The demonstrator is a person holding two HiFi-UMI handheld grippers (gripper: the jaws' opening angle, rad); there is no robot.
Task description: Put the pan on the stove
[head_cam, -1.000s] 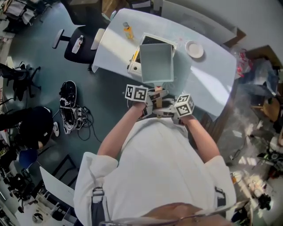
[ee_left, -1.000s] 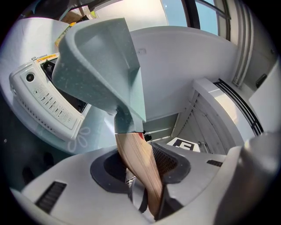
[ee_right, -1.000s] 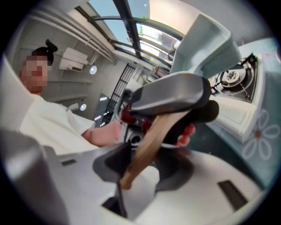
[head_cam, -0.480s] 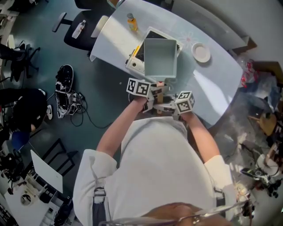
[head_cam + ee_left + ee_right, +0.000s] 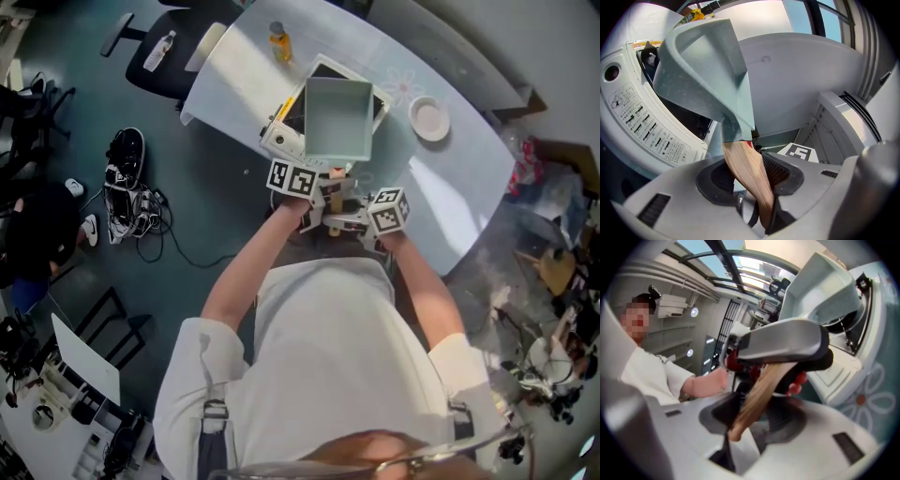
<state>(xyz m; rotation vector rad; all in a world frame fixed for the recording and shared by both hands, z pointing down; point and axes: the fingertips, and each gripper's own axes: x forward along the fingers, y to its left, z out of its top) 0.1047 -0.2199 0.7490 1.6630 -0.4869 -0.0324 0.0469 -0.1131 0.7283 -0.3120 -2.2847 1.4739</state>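
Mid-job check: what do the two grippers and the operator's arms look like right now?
The left gripper and right gripper have grey moulded bodies with dark ribbed pads. Each carries a white marker cube printed with black squares. The person wears a white short-sleeved shirt, and the forearms are uncovered.

White curved table [image 5: 469,183] ahead of jaws; teal floor [image 5: 220,202] left of them; black office chair [image 5: 148,84], cable tangle [image 5: 150,220] farther left.

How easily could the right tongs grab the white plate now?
Probably not yet: the right tongs are shut on the wooden handle of the pan. The white plate itself lies uncovered on the table.
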